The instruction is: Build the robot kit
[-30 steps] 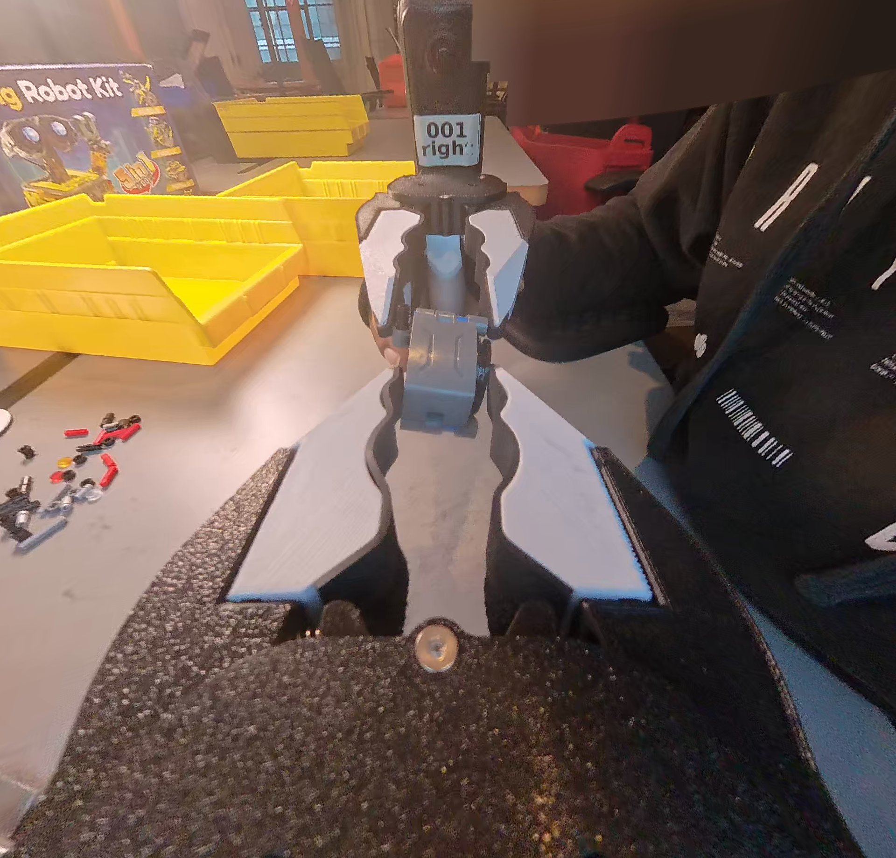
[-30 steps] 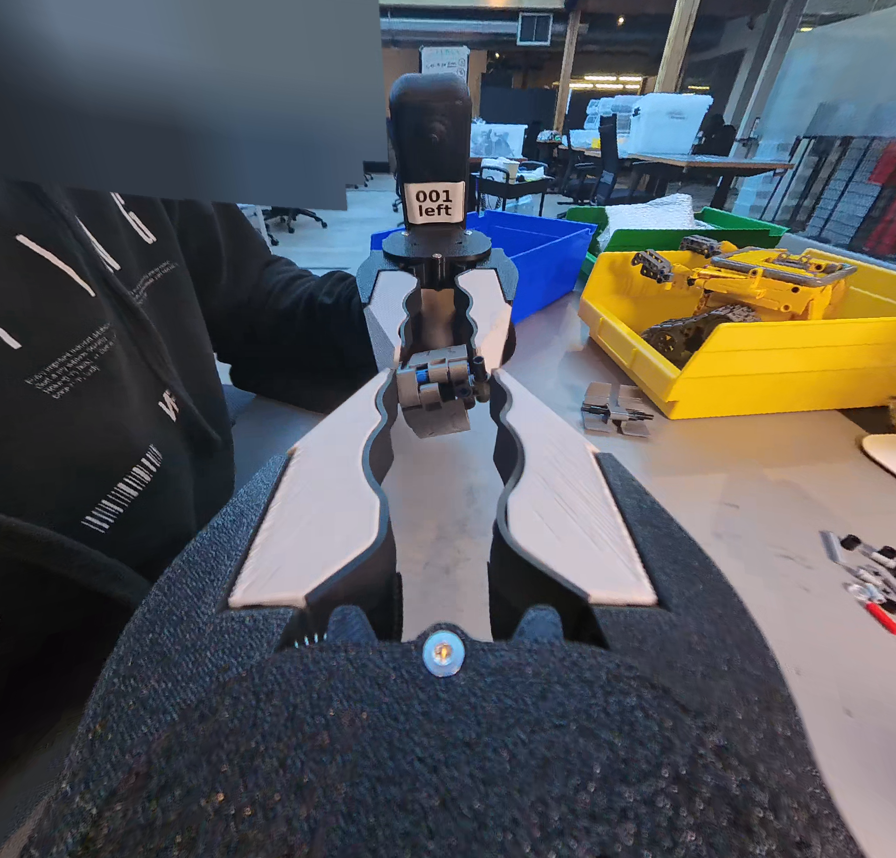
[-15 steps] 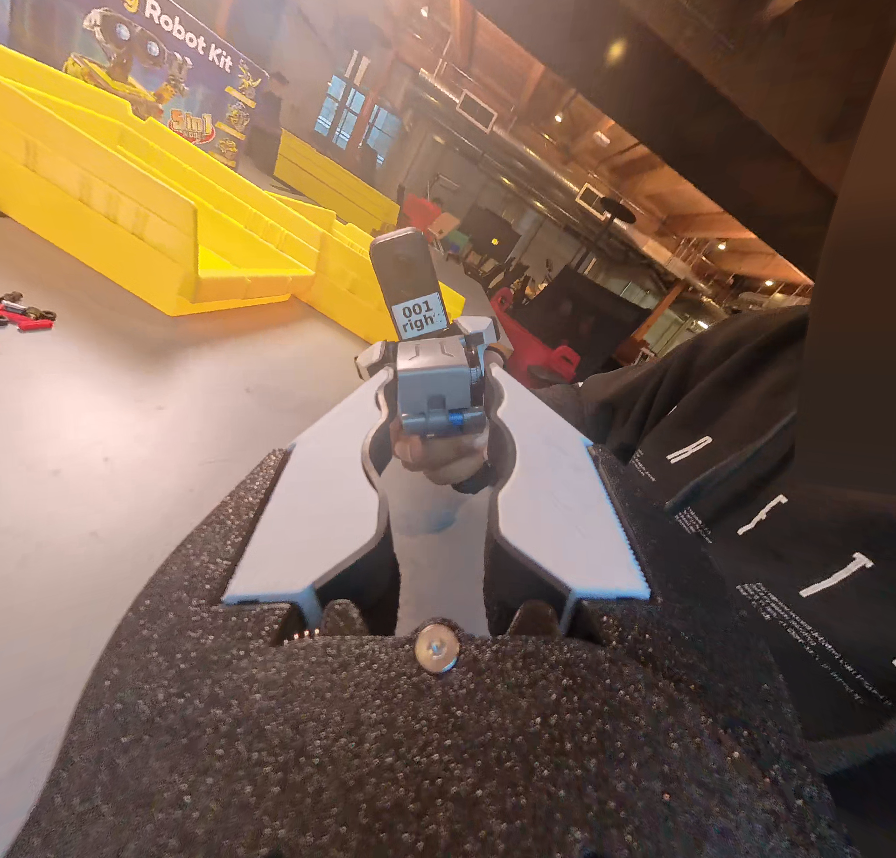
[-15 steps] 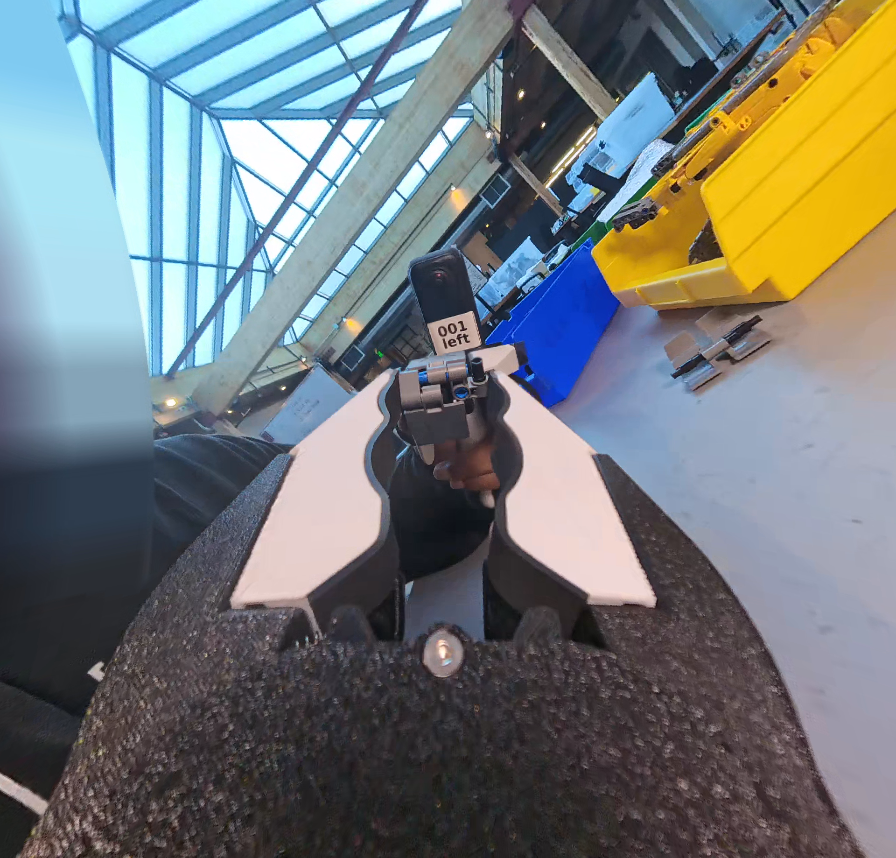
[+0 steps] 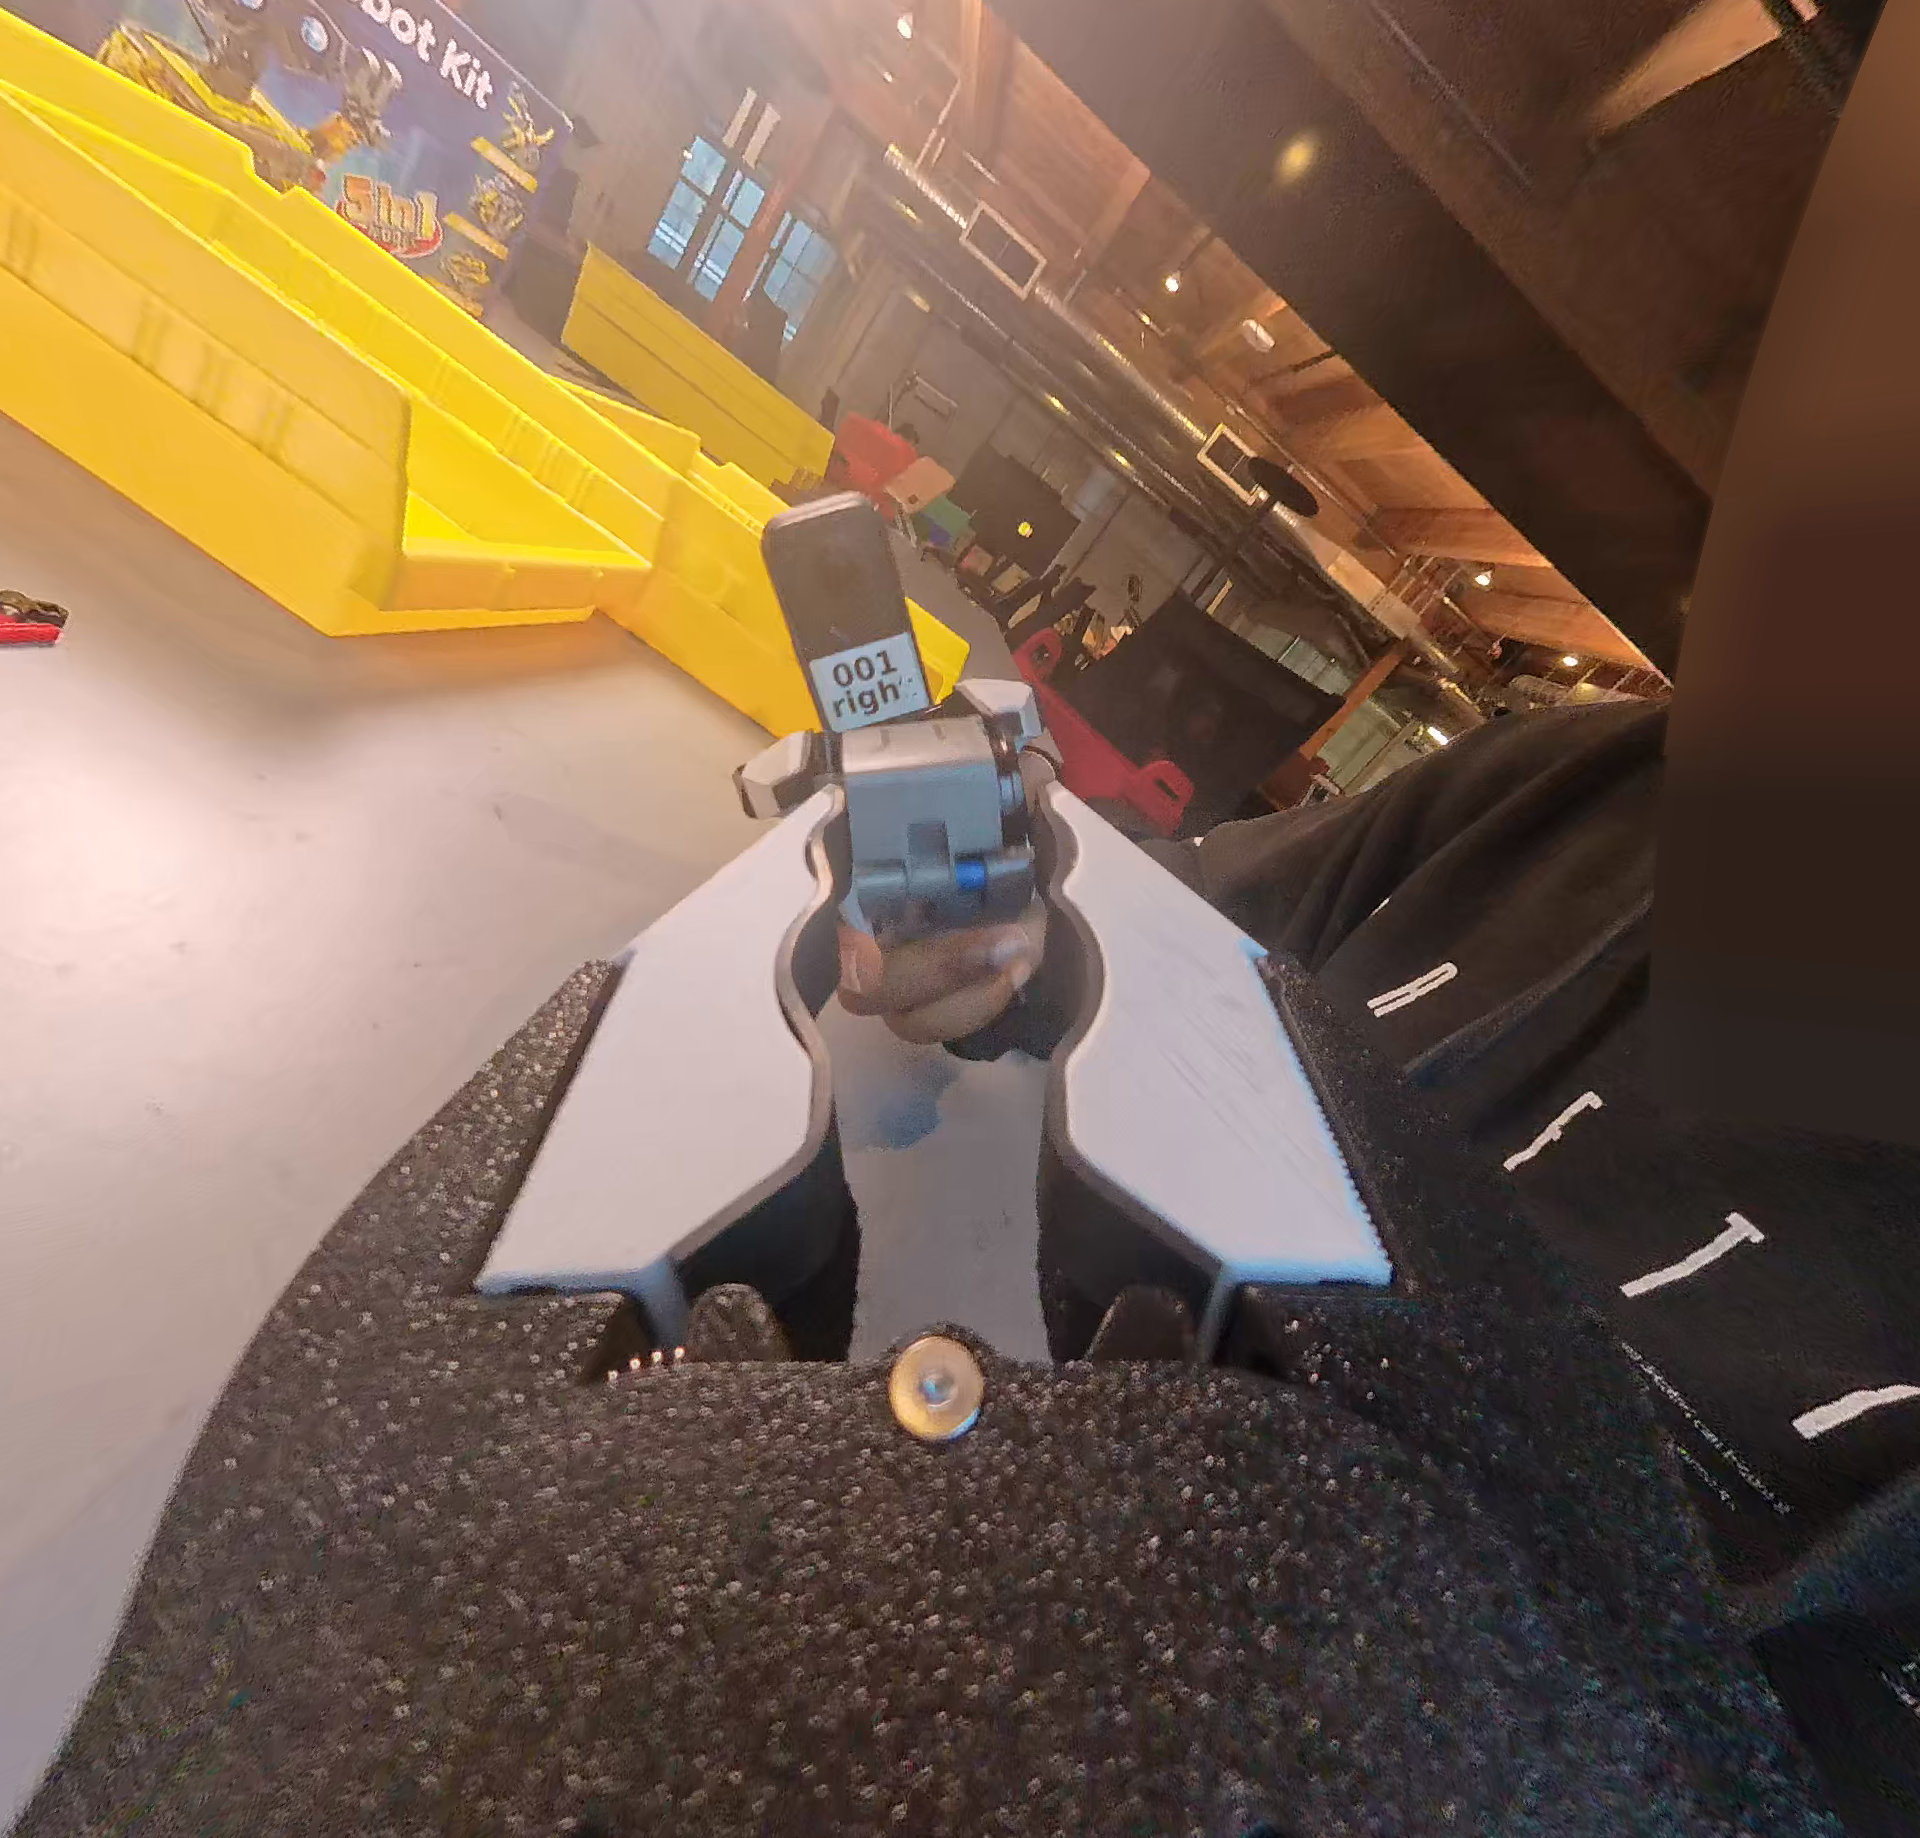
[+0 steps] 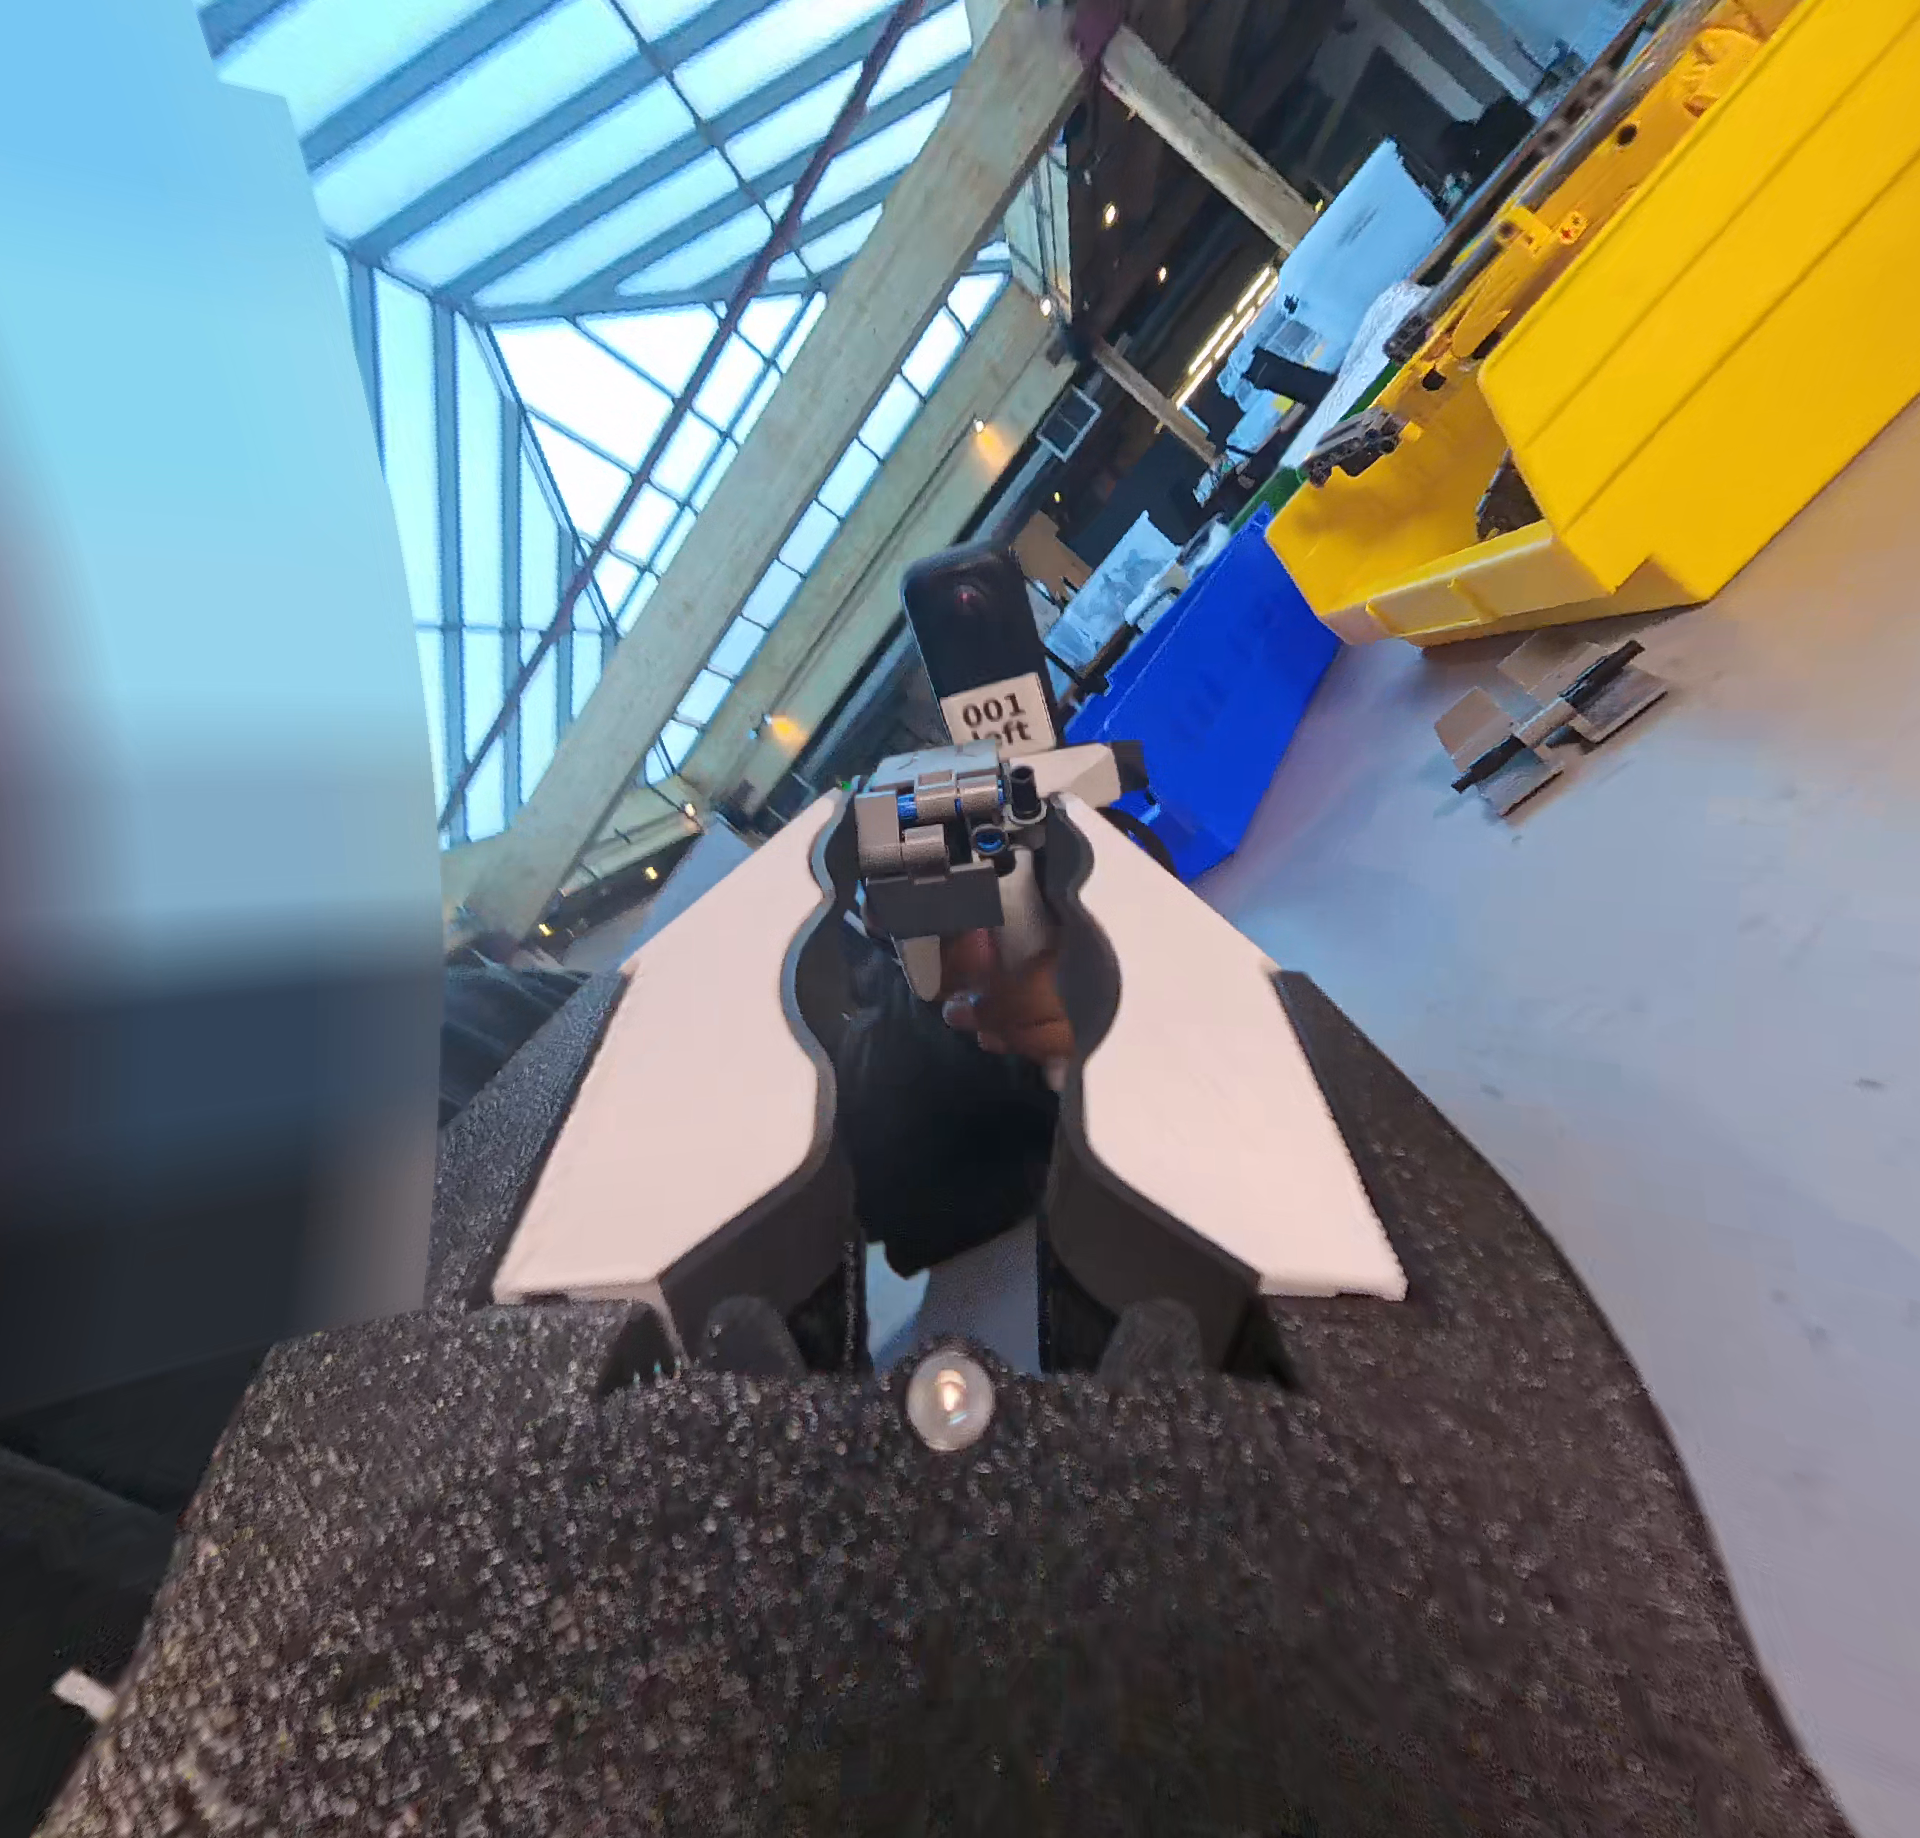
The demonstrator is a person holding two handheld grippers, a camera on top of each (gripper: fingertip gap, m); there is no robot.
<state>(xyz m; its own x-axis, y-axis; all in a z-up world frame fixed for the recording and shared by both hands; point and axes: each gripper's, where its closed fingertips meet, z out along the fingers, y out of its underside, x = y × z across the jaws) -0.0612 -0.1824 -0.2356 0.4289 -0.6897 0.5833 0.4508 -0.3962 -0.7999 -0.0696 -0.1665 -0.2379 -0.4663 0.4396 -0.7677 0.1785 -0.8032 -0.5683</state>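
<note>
A small grey building-block assembly [image 5: 920, 822] with a blue pin is held in the air between my two grippers, which face each other. My left gripper [image 5: 935, 812] is shut on its near end. My right gripper [image 5: 888, 749] shows beyond it with its black camera, closed on the far end. In the right wrist view, my right gripper [image 6: 945, 812] is shut on the same assembly [image 6: 930, 853], and the left gripper's fingertip [image 6: 1081, 765] shows behind it. A person's hand [image 6: 1008, 999] shows below the assembly.
Yellow bins [image 5: 312, 458] and a printed box [image 5: 343, 53] stand at the back left, with small red parts [image 5: 31, 625] on the grey table. A yellow bin holding a yellow model [image 6: 1662, 334], a blue bin [image 6: 1195, 708] and a flat grey part [image 6: 1548, 718] lie on the right. A person in black [image 5: 1558, 957] is close by. Both grippers' tips are close together, under 4 cm apart.
Both grippers have tilted upward and rolled together, with the grey assembly still held between them. The views now show ceiling and skylight where they showed the table. The grip has not changed.
</note>
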